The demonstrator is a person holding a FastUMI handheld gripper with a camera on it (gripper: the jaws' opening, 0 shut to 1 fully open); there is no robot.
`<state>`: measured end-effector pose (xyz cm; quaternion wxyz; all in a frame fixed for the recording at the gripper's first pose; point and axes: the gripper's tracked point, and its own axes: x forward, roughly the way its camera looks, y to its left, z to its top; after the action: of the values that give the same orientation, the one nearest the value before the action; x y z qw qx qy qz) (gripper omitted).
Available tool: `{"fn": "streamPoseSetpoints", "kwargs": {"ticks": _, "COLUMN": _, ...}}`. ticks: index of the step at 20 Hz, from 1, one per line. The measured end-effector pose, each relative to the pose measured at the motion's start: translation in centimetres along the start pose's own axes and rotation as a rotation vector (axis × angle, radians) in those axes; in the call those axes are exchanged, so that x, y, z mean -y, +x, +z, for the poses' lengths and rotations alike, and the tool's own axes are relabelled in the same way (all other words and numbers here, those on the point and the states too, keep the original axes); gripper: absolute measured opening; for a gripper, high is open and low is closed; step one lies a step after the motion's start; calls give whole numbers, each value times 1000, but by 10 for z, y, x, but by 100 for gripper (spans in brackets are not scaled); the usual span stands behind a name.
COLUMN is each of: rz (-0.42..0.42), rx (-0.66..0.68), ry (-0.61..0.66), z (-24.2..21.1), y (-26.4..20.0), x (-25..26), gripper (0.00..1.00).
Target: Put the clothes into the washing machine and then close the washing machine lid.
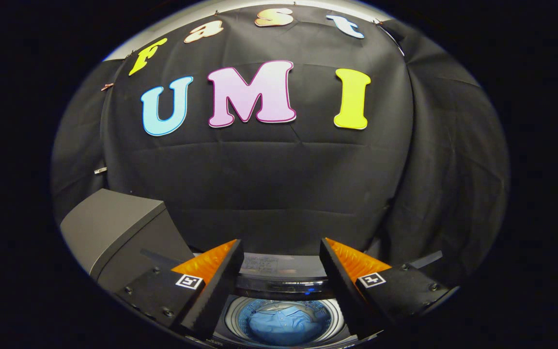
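The washing machine (279,283) sits low ahead, seen from above, with its round drum (284,320) open to view between the two fingers. Inside the drum lies a bundle of blue clothes (281,325), crumpled and resting at the bottom, ringed by the pale perforated drum wall. Beyond the drum's far rim runs the machine's dark control strip, with a light panel behind it; what is printed there is too small to make out. The claw (281,254) hangs above the machine's opening with its fingers spread wide apart, holding nothing, each finger angled outward so that the drum shows in the gap between them. Neither finger touches the machine or the clothes. To the left of the left finger stands a grey box-shaped unit (114,228) with a flat, slightly sloped top, near the machine. Behind everything hangs the booth's black cloth wall (269,194), creased in horizontal folds, and a second black drape hangs to the right of it.
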<state>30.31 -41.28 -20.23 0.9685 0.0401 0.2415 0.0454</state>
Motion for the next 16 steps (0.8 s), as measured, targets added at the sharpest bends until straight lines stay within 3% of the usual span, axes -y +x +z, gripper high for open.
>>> {"fn": "streamPoseSetpoints", "kwargs": {"ticks": 7, "rz": 10, "rx": -82, "ry": 13, "z": -12, "y": 10, "x": -4, "gripper": 99}}
{"fn": "streamPoseSetpoints", "kwargs": {"ticks": 12, "rz": 9, "rx": -330, "ry": 35, "z": -82, "y": 12, "x": -9, "gripper": 99}}
{"fn": "streamPoseSetpoints", "kwargs": {"ticks": 16, "rz": 10, "rx": -256, "ry": 43, "z": -61, "y": 12, "x": -4, "gripper": 99}}
